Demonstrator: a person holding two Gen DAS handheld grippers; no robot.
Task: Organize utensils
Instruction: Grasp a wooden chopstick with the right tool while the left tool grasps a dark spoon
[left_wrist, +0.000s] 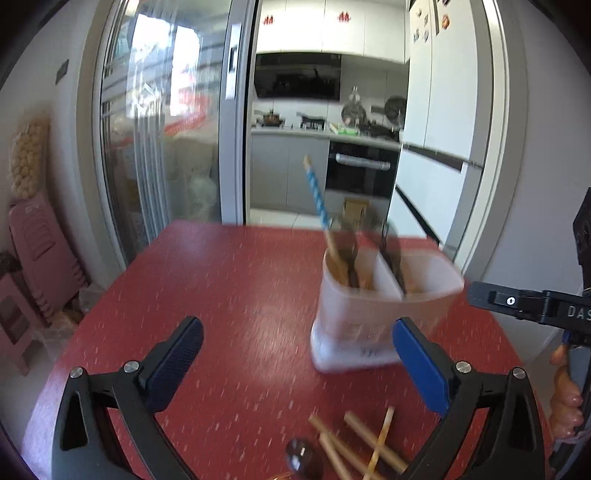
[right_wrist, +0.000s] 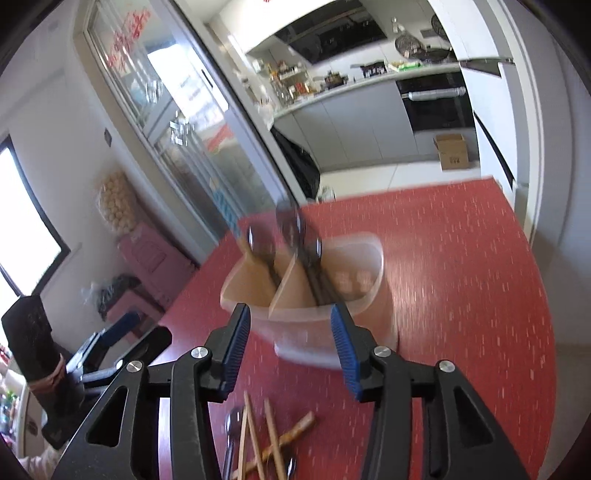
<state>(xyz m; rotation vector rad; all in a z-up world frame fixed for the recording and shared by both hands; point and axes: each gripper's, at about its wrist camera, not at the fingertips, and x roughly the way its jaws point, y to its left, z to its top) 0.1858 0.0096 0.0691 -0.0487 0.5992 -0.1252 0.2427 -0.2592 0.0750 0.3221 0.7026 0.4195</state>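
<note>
The worktop (left_wrist: 229, 280) is coloured red with pale flecks. A translucent white holder (left_wrist: 384, 295) is seen, with a blue-and-white striped handle (left_wrist: 317, 197) in it. Tan chopsticks (left_wrist: 364, 441) are shown. Blue pads (right_wrist: 236, 347) are carried on black gripper frames.

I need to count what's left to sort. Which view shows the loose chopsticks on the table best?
The left wrist view: the loose chopsticks lie crossed and unobstructed. The right wrist view shows them partly cut off at the frame's bottom edge.

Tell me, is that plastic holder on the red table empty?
No. The holder has utensils standing in both compartments, spoons poking above the rim. More chopsticks lie loose on the table.
</note>
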